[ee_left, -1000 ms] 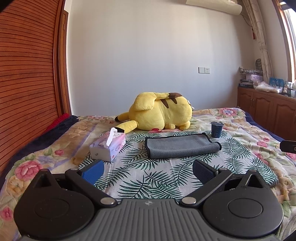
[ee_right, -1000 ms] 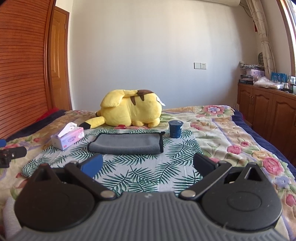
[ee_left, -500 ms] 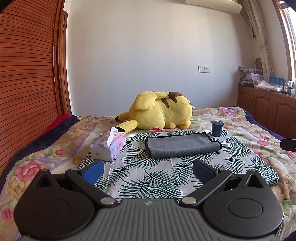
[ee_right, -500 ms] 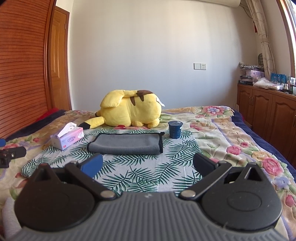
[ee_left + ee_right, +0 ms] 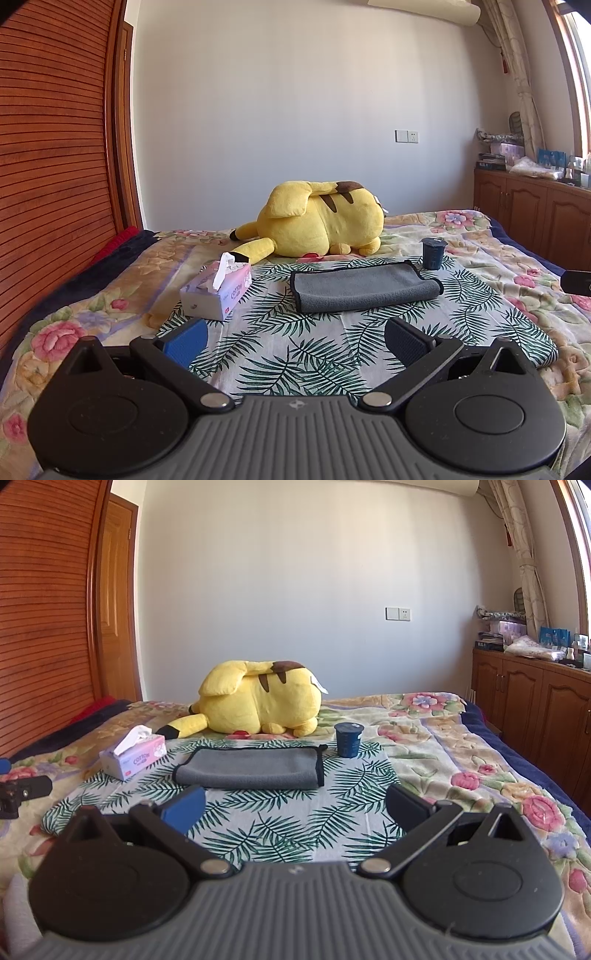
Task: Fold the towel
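A grey towel [image 5: 364, 290] with black trim lies folded into a flat rectangle on the palm-leaf cloth [image 5: 295, 354] on the bed. It also shows in the right wrist view [image 5: 251, 768]. My left gripper [image 5: 293, 341] is open and empty, held above the cloth well short of the towel. My right gripper [image 5: 293, 808] is open and empty too, also short of the towel. The tip of the other gripper shows at the right edge of the left wrist view [image 5: 576, 282] and at the left edge of the right wrist view [image 5: 22, 794].
A yellow plush toy [image 5: 317, 225] lies behind the towel. A tissue box [image 5: 218, 290] stands left of the towel, a dark blue cup [image 5: 433, 253] at its far right corner. Wooden cabinets [image 5: 532, 701] line the right wall, a slatted wooden wardrobe [image 5: 55, 166] the left.
Both views have shifted very slightly; the towel and other objects have not moved. Both grippers stay open.
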The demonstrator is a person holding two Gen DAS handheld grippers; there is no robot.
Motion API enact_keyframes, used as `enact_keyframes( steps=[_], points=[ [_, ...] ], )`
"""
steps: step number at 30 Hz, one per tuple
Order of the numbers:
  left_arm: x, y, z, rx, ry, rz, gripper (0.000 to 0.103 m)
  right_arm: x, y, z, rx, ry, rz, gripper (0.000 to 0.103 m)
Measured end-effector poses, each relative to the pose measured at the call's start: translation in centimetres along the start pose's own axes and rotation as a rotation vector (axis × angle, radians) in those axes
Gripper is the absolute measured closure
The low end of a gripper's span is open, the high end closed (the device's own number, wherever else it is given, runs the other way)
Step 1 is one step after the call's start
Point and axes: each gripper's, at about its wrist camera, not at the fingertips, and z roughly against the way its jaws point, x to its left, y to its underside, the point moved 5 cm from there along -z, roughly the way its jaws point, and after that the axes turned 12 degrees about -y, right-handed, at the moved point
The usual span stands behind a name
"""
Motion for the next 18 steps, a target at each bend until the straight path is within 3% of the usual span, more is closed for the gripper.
enact_keyframes(
  steps=[18],
  points=[
    [0.03, 0.12, -0.03, -0.002, 0.001, -0.002, 0.017, 0.13, 0.05, -0.07, 0.004, 0.000, 0.001, 0.000]
  ],
)
